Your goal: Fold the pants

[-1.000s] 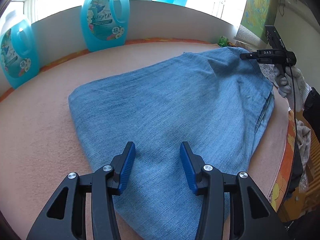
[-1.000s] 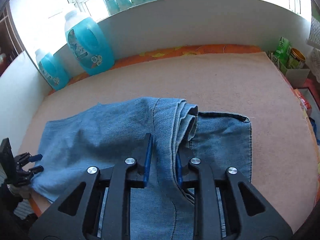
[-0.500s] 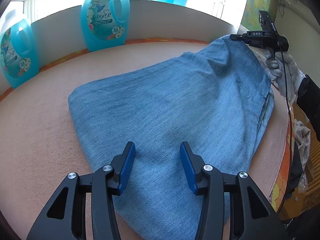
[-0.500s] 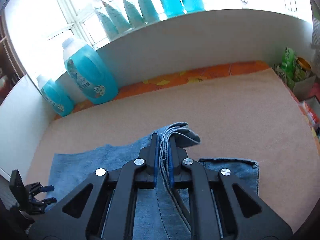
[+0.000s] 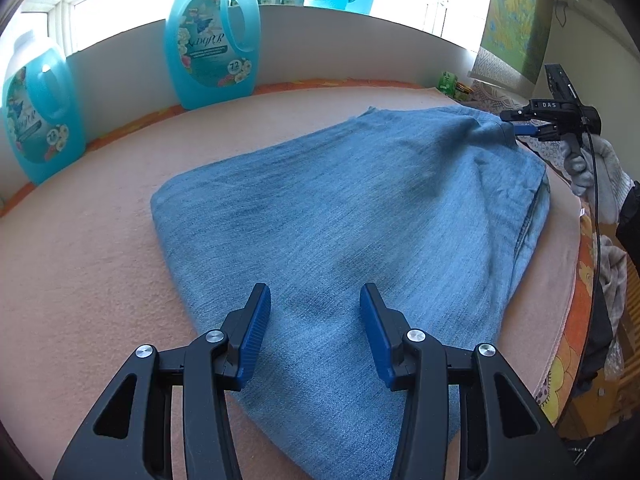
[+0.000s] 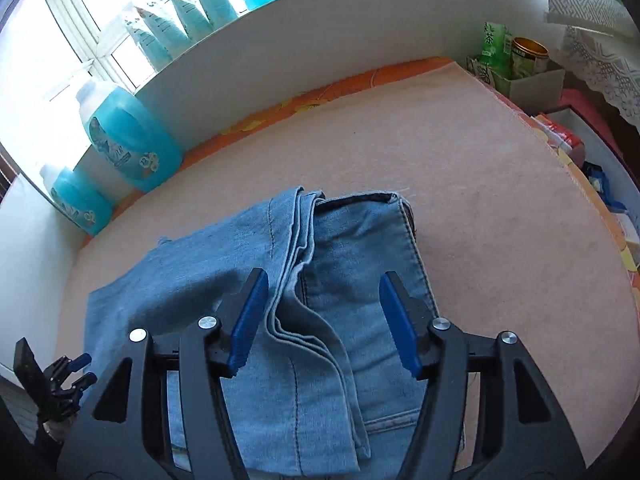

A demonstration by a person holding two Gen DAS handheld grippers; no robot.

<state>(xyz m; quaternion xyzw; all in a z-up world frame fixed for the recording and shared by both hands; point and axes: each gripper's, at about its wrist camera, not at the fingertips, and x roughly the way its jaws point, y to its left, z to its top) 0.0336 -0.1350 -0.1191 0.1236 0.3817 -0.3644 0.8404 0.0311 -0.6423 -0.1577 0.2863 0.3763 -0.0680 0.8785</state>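
Note:
Light blue denim pants (image 5: pixel 360 220) lie folded on a pink blanket (image 5: pixel 80 280). My left gripper (image 5: pixel 314 320) hovers open over their near end, with nothing between its fingers. In the right wrist view the stacked leg hems (image 6: pixel 296 280) rest across the waist part of the pants (image 6: pixel 368 248). My right gripper (image 6: pixel 324 308) straddles those hems; its jaws are opening and the pads stand clear of the cloth. From the left wrist view the right gripper (image 5: pixel 520 126) sits at the pants' far right corner, held by a gloved hand (image 5: pixel 592 172). The left gripper (image 6: pixel 76 368) shows small at the lower left.
Two big blue detergent bottles (image 5: pixel 212 40) (image 5: pixel 36 112) stand against the white ledge at the back. Refill pouches (image 6: pixel 180 20) line the windowsill. A box with a green carton and a tin (image 6: pixel 516 64) sits off the far right corner. The blanket's edge (image 5: pixel 576 320) drops away on the right.
Half a second ago my right gripper held the hem layers pinched and lifted; now it has come down and its jaws have spread, leaving the hems lying on the pants. The left gripper is unchanged.

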